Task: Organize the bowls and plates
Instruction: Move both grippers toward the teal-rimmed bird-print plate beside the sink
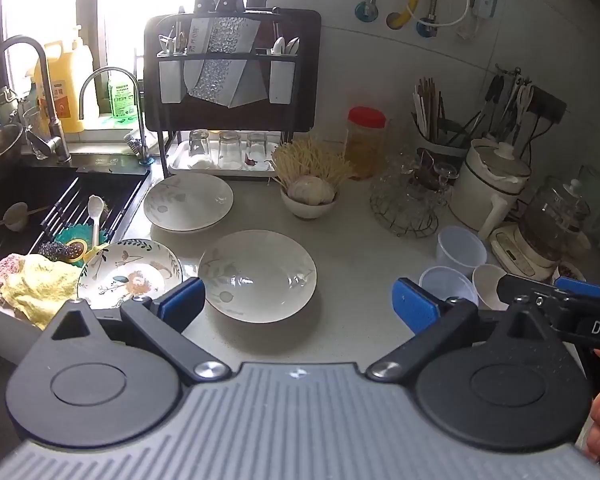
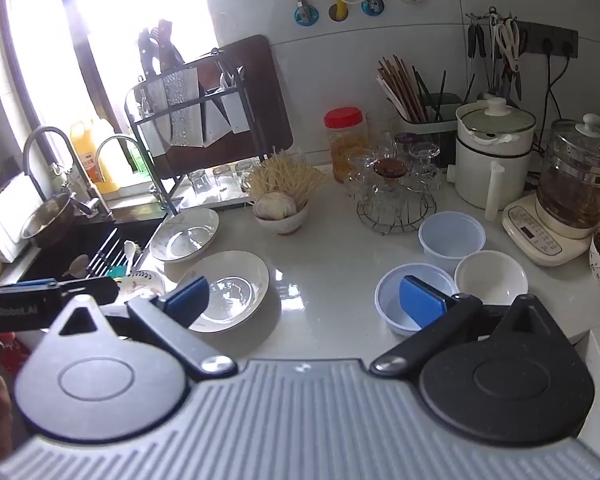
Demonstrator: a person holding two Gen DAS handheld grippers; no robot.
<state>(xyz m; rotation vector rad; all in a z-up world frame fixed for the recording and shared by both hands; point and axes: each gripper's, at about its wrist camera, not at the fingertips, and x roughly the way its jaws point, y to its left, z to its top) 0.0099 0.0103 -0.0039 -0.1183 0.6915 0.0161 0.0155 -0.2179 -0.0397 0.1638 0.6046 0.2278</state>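
White plates lie scattered right of the sink (image 1: 60,200), unstacked; left gripper (image 1: 296,304) and right gripper (image 2: 304,300) hover spread wide, empty, likely choosing.

A bright window (image 1: 40,4) behind the dark sink (image 1: 40,204) gives strong daylight. The wall (image 1: 540,40) is covered in pale tiles, with a black socket strip (image 2: 548,44). The tabletop (image 1: 360,320) is pale and glossy.

Both wrist cams angled down, close over counter (image 1: 340,208), sharing plates
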